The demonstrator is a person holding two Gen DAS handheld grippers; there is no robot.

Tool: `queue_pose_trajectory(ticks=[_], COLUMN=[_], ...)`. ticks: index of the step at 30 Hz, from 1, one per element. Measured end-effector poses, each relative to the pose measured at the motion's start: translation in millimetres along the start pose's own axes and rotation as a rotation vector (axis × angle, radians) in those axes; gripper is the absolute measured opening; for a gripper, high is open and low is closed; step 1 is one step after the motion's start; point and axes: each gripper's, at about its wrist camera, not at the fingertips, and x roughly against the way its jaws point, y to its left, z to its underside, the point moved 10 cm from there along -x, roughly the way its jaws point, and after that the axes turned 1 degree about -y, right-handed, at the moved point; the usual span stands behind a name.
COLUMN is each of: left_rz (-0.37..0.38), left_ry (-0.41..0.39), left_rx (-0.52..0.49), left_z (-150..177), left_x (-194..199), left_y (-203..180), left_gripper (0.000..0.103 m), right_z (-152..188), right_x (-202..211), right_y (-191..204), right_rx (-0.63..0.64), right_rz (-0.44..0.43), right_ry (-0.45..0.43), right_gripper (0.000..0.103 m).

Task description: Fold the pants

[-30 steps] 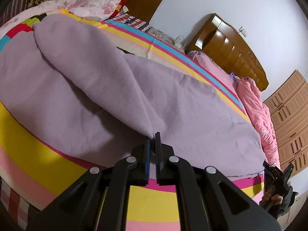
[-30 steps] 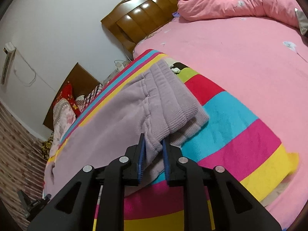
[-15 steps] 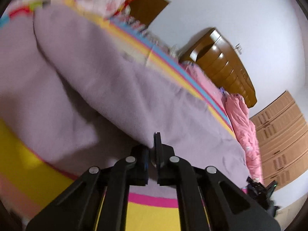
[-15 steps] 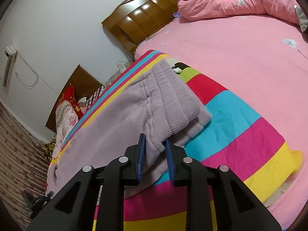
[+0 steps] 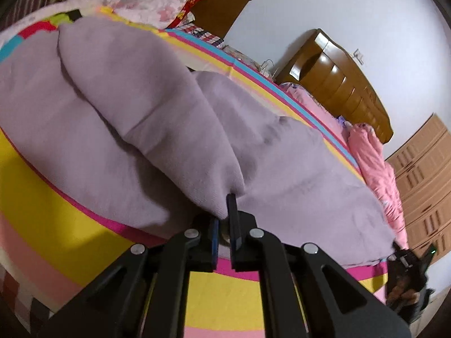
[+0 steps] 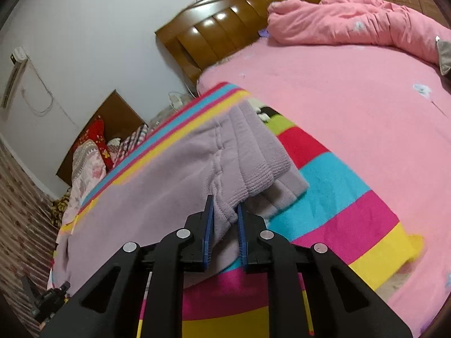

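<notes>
Lilac fleece pants (image 5: 141, 118) lie spread on a striped blanket (image 5: 50, 219) on the bed. My left gripper (image 5: 224, 219) is shut on a fold of the pants fabric, lifted a little off the blanket, with one leg draped over the other behind it. My right gripper (image 6: 224, 214) is shut on the ribbed waistband (image 6: 253, 157) of the pants (image 6: 146, 197), which it holds raised above the blanket (image 6: 338, 197). The right gripper also shows in the left wrist view (image 5: 408, 264) at the far right edge of the pants.
A pink quilt (image 6: 352, 25) is bunched by the wooden headboard (image 6: 231, 22) on the pink sheet (image 6: 352, 90). Pillows (image 5: 152, 2) lie at the far end. A wooden wardrobe (image 5: 422, 183) stands at the right.
My left gripper has lifted the pinched fabric higher and drawn the leg fold closer and over. The right gripper has kept its hold on the waistband with little motion.
</notes>
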Motion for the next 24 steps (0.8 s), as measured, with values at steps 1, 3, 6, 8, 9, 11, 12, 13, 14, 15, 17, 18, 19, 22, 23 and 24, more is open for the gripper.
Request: queue_pose_trajectory(ticks=[1,3,6,8,9,11,12,13,14,15,17,18,19,22,23,24], left_rz=[0.003,0.020,0.019,0.016,0.016,0.020,0.024,0.028,0.032,0.036,0.042,0.048,0.061,0.143,0.170,0.166], left_ry=[0.006,0.005,0.013,0.017,0.018,0.019,0.018,0.018,0.016,0.015,0.012,0.010,0.008,0.008,0.006,-0.005], left_rx=[0.014,0.039,0.034,0.032,0.031,0.030,0.032,0.034,0.038,0.042,0.050,0.054,0.057,0.080,0.088,0.092], left_z=[1.5,4.1,2.8,3.3,3.0,3.1,4.2,2.6,1.0,0.4,1.4,0.8,0.7,1.5,0.2,-2.6], left_x=[0.1,-0.9,-0.5,-2.8,-2.3,-2.1,-2.0,-3.5,-4.3,-4.1,-3.8,-3.9,-3.6,1.1,5.0,9.8], left_y=[3.2,6.4,6.8,5.0,5.2,4.7,3.9,3.8,3.9,4.1,3.9,3.9,4.0,-3.0,-3.8,-1.6], left_gripper=[0.006,0.008,0.008,0.008,0.009,0.009,0.010,0.010,0.010,0.010,0.012,0.015,0.018,0.046,0.063,0.075], right_z=[1.4,8.7,14.2,14.7,14.8,12.7,11.1,7.2,3.7,4.0,17.6,27.5,37.4,87.1,100.8,117.4], right_x=[-0.7,-8.2,-11.8,-8.9,-7.0,6.9,14.9,26.0,37.3,43.4,40.5,33.8,26.6,-14.1,-25.9,-41.7], right_y=[-3.4,-16.0,-25.3,-23.1,-24.0,-29.8,-28.2,-19.0,0.4,19.2,72.4,92.9,109.2,148.3,149.3,143.3], right_rx=[-0.017,-0.049,-0.049,-0.034,-0.039,-0.047,-0.038,-0.009,0.054,0.119,0.304,0.369,0.417,0.541,0.560,0.579], right_rz=[0.006,0.034,0.052,0.085,0.103,0.225,0.254,0.249,0.218,0.207,0.158,0.133,0.111,0.039,0.042,0.071], right_ry=[0.008,0.039,0.037,0.053,0.059,0.059,0.034,-0.020,-0.076,-0.104,-0.099,-0.078,-0.056,0.080,0.127,0.196], right_gripper=[0.014,0.013,0.011,0.012,0.017,0.072,0.075,0.075,0.075,0.075,0.075,0.075,0.075,0.074,0.074,0.075])
